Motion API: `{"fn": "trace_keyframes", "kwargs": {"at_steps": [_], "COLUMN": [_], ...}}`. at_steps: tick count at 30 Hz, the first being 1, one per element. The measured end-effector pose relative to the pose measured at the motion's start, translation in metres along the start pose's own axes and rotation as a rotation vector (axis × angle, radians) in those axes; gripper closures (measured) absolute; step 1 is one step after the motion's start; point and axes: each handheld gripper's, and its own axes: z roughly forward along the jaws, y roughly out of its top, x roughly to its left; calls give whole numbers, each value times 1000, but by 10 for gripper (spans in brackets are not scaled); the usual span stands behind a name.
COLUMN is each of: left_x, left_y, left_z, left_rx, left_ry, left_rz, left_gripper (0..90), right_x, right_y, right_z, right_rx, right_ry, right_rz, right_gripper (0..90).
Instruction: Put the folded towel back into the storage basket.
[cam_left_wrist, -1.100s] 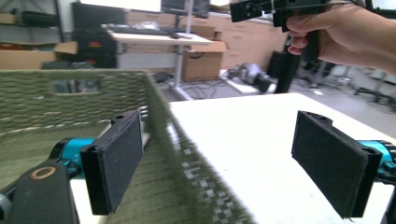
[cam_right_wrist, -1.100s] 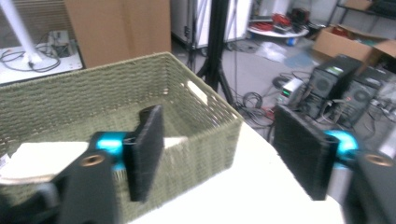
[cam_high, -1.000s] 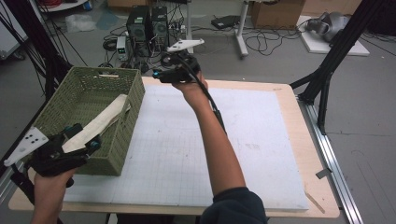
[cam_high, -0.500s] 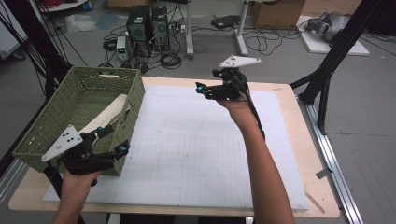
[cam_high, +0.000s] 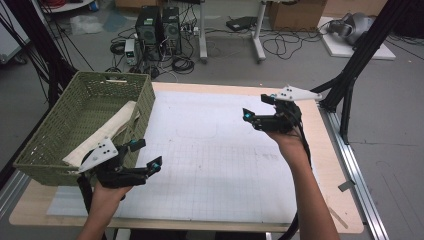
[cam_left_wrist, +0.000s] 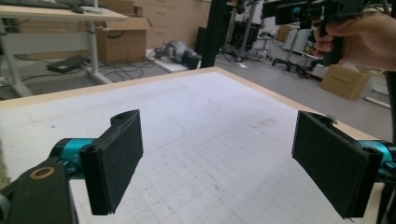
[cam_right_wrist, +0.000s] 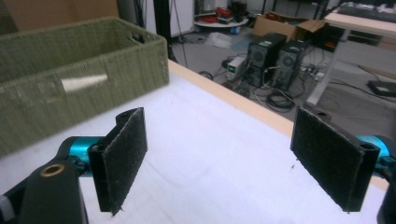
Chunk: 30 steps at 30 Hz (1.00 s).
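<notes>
Green woven basket (cam_high: 85, 125) holding cream folded cloth (cam_high: 102, 134), both grippers' fingers apart, empty.

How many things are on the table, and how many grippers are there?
Green woven basket: 1
Beige folded cloth in the basket: 1
White grid mat: 1
Grippers, left gripper and right gripper, both with jaws open and empty: 2
Total: 5
</notes>
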Motion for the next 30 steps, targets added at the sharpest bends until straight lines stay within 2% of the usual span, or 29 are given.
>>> {"fn": "trace_keyframes", "kwargs": {"at_steps": [4, 7, 11, 15, 18, 22, 26, 30], "left_x": [-3, -5, -8, -12, -16, -18, -21, -23], "left_y": [-2, -5, -11, -17, -22, -29, -38, -44], "left_z": [6, 12, 20, 28, 34, 43, 53, 59], "left_rx": [3, 23, 34, 19, 9, 25, 55, 78], "left_ry": [-16, -33, -49, -70, -83, -90, -88, -85], "left_rz": [15, 22, 18, 39, 56, 76, 92, 96], "left_gripper": [169, 180, 180, 179, 179, 179, 179, 183], "right_x": [-5, -9, -11, -7, -2, 6, 11, 13], "right_y": [-27, -45, -69, -98, -116, -134, -148, -159], "right_z": [-15, -27, -45, -62, -70, -80, -86, -90], "right_rx": [25, 29, 6, -11, 10, 28, 28, 35], "right_ry": [-28, -49, -79, -103, -142, -176, -197, -195], "right_rz": [3, 28, 57, 82, 61, 39, 37, 43], "right_gripper": [173, 173, 172, 172, 172, 172, 172, 172]}}
